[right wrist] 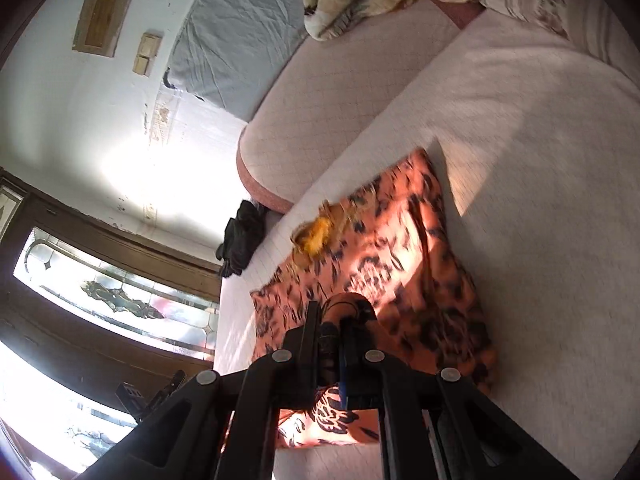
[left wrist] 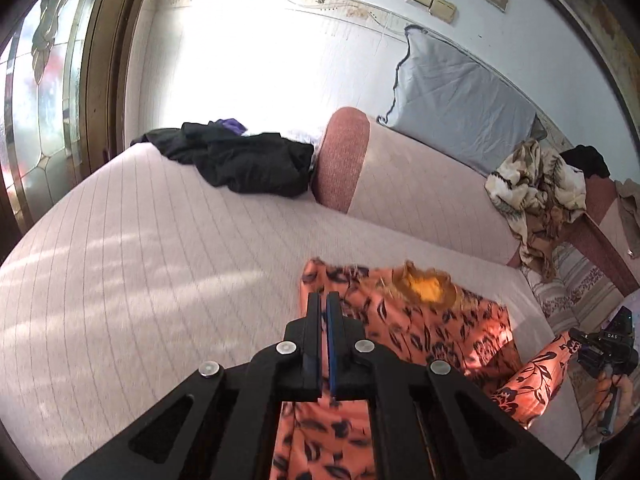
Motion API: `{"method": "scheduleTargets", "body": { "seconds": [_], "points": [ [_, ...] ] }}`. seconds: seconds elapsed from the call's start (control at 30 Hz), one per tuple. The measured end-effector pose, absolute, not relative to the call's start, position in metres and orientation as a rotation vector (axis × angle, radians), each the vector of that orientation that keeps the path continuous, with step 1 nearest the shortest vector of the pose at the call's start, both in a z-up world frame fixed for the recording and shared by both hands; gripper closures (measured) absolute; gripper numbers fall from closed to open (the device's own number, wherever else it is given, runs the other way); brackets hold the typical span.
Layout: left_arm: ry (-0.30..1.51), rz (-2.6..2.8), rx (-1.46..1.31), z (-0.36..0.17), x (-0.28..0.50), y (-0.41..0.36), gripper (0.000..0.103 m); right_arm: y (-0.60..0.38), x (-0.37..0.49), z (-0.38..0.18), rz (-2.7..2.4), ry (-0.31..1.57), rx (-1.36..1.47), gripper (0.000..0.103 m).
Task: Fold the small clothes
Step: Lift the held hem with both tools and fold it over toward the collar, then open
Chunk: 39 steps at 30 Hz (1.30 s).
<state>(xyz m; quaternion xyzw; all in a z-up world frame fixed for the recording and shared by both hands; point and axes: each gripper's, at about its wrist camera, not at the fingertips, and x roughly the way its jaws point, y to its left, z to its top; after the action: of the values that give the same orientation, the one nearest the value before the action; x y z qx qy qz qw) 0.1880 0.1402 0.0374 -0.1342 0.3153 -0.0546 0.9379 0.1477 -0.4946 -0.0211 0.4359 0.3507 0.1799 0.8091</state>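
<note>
An orange garment with dark floral print (left wrist: 432, 328) lies spread on the pink quilted sofa seat (left wrist: 160, 280), its yellow-lined neck opening (left wrist: 426, 288) toward the backrest. My left gripper (left wrist: 324, 300) is shut, with the garment's cloth running under and between its jaws. My right gripper (right wrist: 330, 314) is shut on a bunched fold of the same garment (right wrist: 380, 264), lifted a little off the seat. The right gripper also shows in the left wrist view (left wrist: 604, 346), holding a sleeve end at the right.
A dark clothes pile (left wrist: 244, 160) lies at the far end of the seat beside the backrest cushion (left wrist: 344, 156). A grey pillow (left wrist: 460, 104) and a brown patterned blanket (left wrist: 536, 196) sit along the back. A glass-panelled door (right wrist: 112, 296) stands beyond the sofa's end.
</note>
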Motion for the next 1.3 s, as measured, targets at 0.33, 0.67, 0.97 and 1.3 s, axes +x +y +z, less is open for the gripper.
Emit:
{"method": "scheduleTargets", "body": {
  "seconds": [0.33,0.67,0.97,1.3],
  "points": [
    [0.775,-0.086,-0.239,-0.015,0.162,0.141,0.047,-0.481,0.247,-0.072,0.284,0.819,0.913,0.096],
    [0.769,-0.211,0.229,-0.041,0.083,0.065,0.047,-0.484,0.236,-0.076,0.253,0.864,0.863,0.096],
    [0.527,-0.284,1.007,-0.056,0.129,0.033,0.047,-0.481,0.234,-0.087,0.239,0.904,0.849,0.096],
    [0.522,-0.469,0.897,-0.037,0.175,0.009,0.096,-0.478,0.242,-0.075,0.264,0.905,0.774,0.096]
  ]
}}
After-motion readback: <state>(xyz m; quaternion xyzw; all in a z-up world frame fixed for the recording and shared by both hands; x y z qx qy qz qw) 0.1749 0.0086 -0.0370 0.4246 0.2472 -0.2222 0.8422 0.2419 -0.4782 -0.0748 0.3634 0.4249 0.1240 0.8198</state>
